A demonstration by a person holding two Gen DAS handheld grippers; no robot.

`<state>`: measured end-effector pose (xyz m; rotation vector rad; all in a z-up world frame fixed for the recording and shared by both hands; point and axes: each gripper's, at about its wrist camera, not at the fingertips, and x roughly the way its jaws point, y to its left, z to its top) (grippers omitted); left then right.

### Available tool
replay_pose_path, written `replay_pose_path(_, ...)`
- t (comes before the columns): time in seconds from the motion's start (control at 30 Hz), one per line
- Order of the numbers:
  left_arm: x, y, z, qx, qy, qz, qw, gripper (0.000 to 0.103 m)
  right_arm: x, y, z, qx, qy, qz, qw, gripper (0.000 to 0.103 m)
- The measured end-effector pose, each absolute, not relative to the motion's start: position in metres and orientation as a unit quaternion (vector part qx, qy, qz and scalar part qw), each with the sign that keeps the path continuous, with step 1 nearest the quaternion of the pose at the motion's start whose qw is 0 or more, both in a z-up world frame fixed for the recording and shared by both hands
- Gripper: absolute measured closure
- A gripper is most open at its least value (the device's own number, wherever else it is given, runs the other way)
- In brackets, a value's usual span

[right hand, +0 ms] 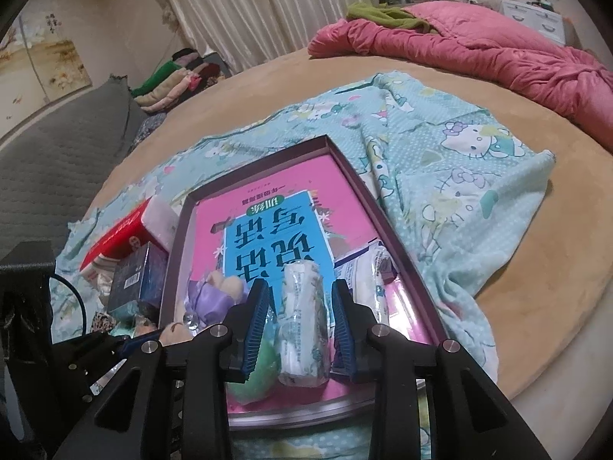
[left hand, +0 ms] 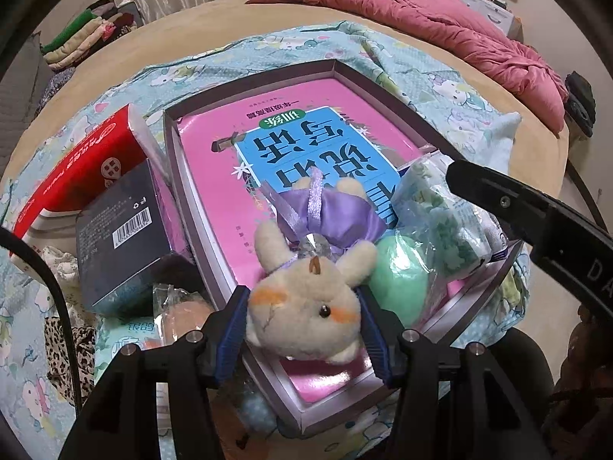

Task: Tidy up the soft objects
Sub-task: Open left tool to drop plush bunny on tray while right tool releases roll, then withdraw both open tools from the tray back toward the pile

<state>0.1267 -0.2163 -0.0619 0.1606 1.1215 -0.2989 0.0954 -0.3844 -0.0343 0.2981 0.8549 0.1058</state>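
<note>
A shallow purple-rimmed box (left hand: 249, 84) lies on the bed with a pink and blue book flat inside it. A beige plush rabbit (left hand: 302, 318) in a purple dress lies in the box's near corner. My left gripper (left hand: 302, 291) is shut on its head, with both blue pads against its cheeks. Beside the rabbit lie a green soft ball in plastic (left hand: 398, 283) and a white, green-printed tissue pack (right hand: 302, 322). My right gripper (right hand: 299, 283) straddles that pack, open, with a gap at each pad. A black finger (left hand: 498, 199) of the right gripper shows in the left wrist view.
Left of the box (right hand: 256, 166) sit a red tissue box (left hand: 84, 165), a dark barcoded carton (left hand: 122, 237) and leopard-print cloth (left hand: 65, 345). A teal cartoon-print sheet (right hand: 459, 176) lies under everything. A pink quilt (right hand: 479, 53) and folded clothes (right hand: 168, 84) lie at the far side.
</note>
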Motion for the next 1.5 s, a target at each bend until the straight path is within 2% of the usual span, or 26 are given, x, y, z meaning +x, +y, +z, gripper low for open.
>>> replay_pose_path(0.07,0.127,-0.216,-0.061,0.075,0.529,-0.142,0.833,0.048,0.095,-0.387,-0.034,0.147,0.411,0.048,0.898,0.067)
replay_pose_path(0.17,0.127,-0.216,-0.06,0.071,0.527,-0.145,0.834,0.047,0.095,-0.39,-0.033,0.152,0.408,0.041,0.899,0.06)
replay_pose_path(0.67,0.124,-0.21,-0.05,0.056,0.517,-0.148,0.841,0.042,0.095,-0.393,-0.032,0.155,0.407,0.031,0.9,0.052)
replay_pose_path(0.93,0.119,-0.205,-0.035,0.051,0.499,-0.144,0.853,0.034,0.094,-0.393,-0.03,0.151,0.404,0.023,0.902,0.042)
replay_pose_path(1.23,0.112,-0.197,-0.024,0.057,0.491,-0.127,0.86,0.03,0.093,-0.388,-0.026,0.141,0.395,0.02,0.908,0.037)
replay_pose_path(1.4,0.107,-0.19,-0.02,0.053,0.488,-0.122,0.863,0.029,0.093,-0.385,-0.027,0.134,0.394,0.021,0.909,0.03)
replay_pose_path(1.5,0.104,-0.186,-0.017,0.051,0.483,-0.119,0.866,0.028,0.093,-0.383,-0.026,0.13,0.392,0.021,0.91,0.028)
